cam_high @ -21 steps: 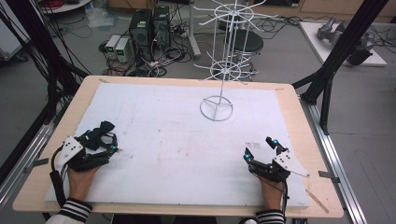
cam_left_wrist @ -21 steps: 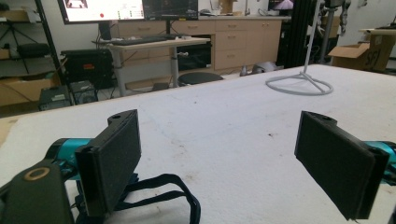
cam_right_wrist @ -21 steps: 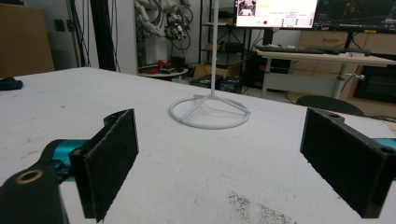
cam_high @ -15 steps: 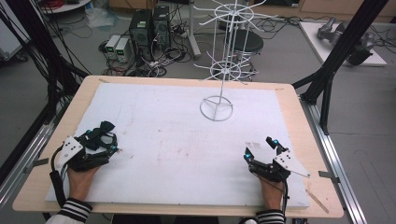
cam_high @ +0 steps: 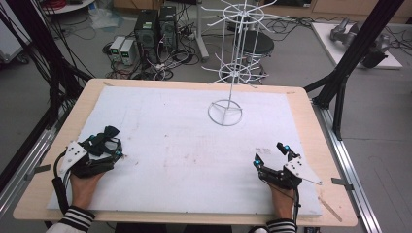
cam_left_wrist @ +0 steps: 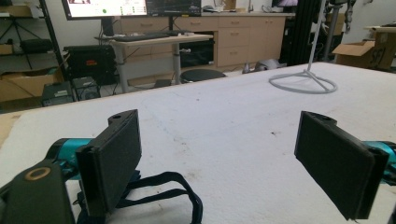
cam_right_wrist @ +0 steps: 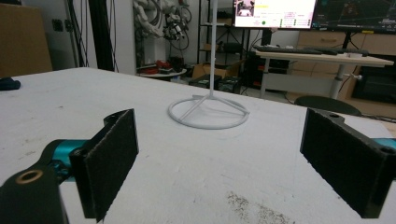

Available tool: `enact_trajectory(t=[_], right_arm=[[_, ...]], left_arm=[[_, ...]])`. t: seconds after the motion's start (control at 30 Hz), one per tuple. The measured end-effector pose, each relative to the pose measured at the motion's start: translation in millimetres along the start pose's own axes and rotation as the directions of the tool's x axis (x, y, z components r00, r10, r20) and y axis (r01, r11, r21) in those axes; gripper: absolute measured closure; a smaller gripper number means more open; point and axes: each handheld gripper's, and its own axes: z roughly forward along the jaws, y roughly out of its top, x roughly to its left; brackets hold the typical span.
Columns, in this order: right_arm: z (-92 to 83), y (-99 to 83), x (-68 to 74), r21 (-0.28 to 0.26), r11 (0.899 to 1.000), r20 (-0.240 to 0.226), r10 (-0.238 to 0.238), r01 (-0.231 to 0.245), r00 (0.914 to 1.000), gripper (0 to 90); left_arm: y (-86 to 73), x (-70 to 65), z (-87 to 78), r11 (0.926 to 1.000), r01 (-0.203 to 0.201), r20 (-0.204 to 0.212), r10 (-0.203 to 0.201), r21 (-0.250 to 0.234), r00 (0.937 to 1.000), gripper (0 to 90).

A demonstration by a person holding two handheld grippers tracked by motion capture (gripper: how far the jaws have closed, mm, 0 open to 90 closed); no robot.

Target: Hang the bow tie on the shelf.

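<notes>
A white wire rack [cam_high: 232, 73] stands on a ring base [cam_high: 225, 112] at the back middle of the white mat [cam_high: 180, 145]. My left gripper [cam_high: 115, 143] rests on the mat at the front left, open, with nothing between its jaws. A black strap [cam_left_wrist: 161, 186] lies on the mat under its left jaw. My right gripper [cam_high: 268, 153] rests at the front right, also open and holding nothing. The rack's base [cam_left_wrist: 303, 84] shows far ahead on the right past the left gripper [cam_left_wrist: 219, 154], and the same base [cam_right_wrist: 208, 112] lies straight ahead of the right gripper [cam_right_wrist: 219, 158].
The mat covers a wooden table [cam_high: 311, 126] with a bare rim around it. Black frame posts [cam_high: 350, 58] rise at the table's right and left back corners. Computers and cables [cam_high: 155, 34] sit on the floor behind. A small dark thing [cam_right_wrist: 8, 84] lies far left on the mat.
</notes>
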Motion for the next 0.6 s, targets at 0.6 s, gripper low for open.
enact_trajectory(t=[0.6], right_arm=[[0.2, 0.1, -0.4, 0.004, 1.000, 0.002, 0.002, -0.002, 1.0000, 10.5]], left_arm=[[23.2, 12.6, -0.5, 0.9988, 0.014, -0.019, -0.013, 0.048, 0.9997, 15.0]])
